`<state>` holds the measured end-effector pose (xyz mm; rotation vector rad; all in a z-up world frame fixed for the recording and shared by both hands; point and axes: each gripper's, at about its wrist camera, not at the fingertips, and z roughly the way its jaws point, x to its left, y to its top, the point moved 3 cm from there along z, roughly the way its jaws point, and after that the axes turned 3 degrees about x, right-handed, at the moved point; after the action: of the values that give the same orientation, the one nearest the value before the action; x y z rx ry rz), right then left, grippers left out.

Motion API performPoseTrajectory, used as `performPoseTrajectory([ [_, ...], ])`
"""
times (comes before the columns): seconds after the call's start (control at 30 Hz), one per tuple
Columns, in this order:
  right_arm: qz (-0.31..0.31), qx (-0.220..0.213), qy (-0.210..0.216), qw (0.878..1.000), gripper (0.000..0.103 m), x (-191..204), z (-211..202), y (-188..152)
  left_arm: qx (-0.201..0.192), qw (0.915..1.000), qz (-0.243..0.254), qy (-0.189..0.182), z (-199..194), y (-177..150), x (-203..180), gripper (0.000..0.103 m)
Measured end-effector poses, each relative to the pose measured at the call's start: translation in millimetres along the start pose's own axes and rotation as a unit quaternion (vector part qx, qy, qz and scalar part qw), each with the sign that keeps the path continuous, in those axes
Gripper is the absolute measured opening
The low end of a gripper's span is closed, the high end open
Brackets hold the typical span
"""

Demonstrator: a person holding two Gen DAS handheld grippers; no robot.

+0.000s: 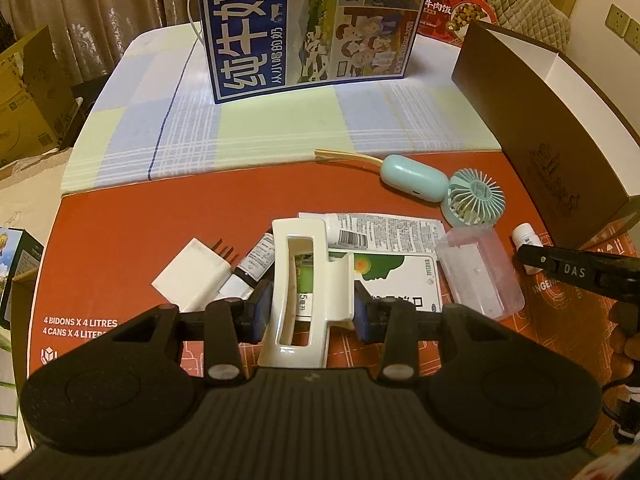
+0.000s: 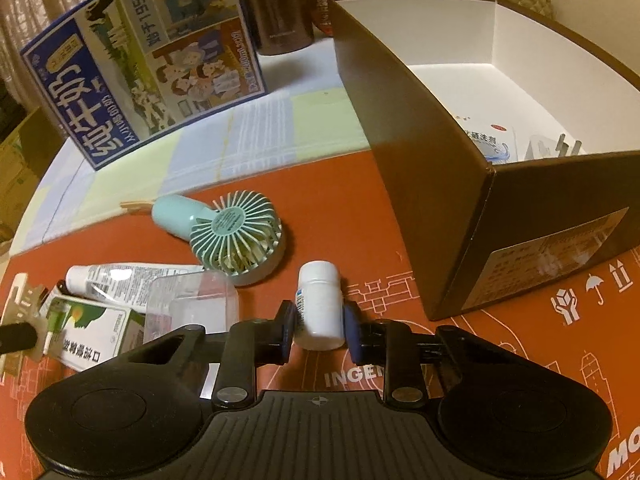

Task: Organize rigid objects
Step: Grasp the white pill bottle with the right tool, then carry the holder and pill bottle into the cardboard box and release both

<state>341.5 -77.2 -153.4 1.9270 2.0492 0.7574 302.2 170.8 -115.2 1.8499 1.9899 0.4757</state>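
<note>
Left wrist view: lots of clutter on the counter point(image 1: 120, 136), which has a pale checked cloth at the back & an orange printed card sheet point(image 1: 120, 240) up front reading "4 BIDONS X 4 LITRES". A blue milk carton point(image 1: 312, 24) w/ big Chinese characters stands at the back; a brown box point(image 1: 532, 136) w/ white inside sits open to the right. On the orange sheet lie a mint handheld fan point(image 1: 452, 190), a wooden stick point(image 1: 348, 156) touching its handle, a white tube point(image 1: 384, 230) w/ barcode, a green-and-white packet point(image 1: 392, 280), a clear plastic case point(image 1: 480, 272), a white charger plug point(image 1: 196, 274) & a small dark-labelled bottle point(image 1: 256, 264), all crowded close together just ahead of the left gripper point(image 1: 314, 304). That gripper is clamped on a cream hair claw clip point(image 1: 300, 288), pads pressing both sides, clip upright between them above the pile. Right wrist view: the right gripper point(image 2: 318, 328) is closed tight on a small white pill bottle point(image 2: 320, 304) lying on its side on the orange sheet, label text too blurred to read, cap pointing away. Fan sits just beyond the bottle to the left, brown box close on the right; "INGE…" is printed under the bottle. A black finger marked "DAS" shows in the left view.
</note>
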Motion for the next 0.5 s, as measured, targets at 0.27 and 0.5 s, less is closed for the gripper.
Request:
performPoseTrajectory([
  [0.27, -0.019, -0.01, 0.02, 1.0, 0.023, 2.6, -19.5, 3.3, -0.008, 0.9999, 0.008, -0.005, -5.1, 4.9, -12.1, 0.036],
  [0.5, -0.036, -0.02, 0.052, 0.998, 0.023, 1.1, -45.8, 7.2, -0.025, 0.9994, 0.018, -0.019, -17.9, 15.5, -31.1, 0.036],
])
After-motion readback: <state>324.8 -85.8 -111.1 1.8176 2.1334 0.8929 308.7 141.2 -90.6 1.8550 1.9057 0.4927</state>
